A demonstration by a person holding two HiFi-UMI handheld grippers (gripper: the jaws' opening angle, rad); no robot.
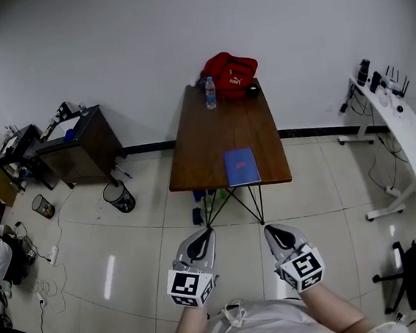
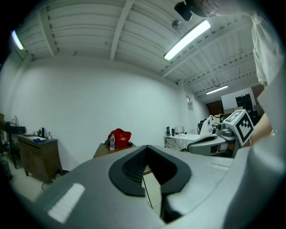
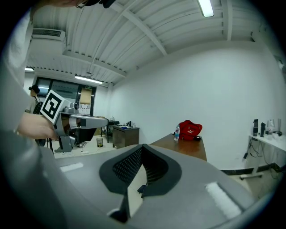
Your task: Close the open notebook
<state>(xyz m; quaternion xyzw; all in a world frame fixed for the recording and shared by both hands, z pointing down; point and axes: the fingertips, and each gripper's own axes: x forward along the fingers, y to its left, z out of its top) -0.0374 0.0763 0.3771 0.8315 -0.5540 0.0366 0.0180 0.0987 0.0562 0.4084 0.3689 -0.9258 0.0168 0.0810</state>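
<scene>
Steep-down head view, level gripper views, shared distant table (image 1: 205, 140).

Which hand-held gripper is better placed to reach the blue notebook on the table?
Right, probably. The blue notebook lies near the wooden table's front edge, right of its middle, more in line with the right hand-held gripper than the left hand-held gripper.

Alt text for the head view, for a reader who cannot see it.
Seen from above, a person holds the left gripper and the right gripper, both shut and empty, over the floor just short of a wooden table. On it a blue notebook lies flat near the front edge, with a water bottle and a red bag at the far end.
</scene>
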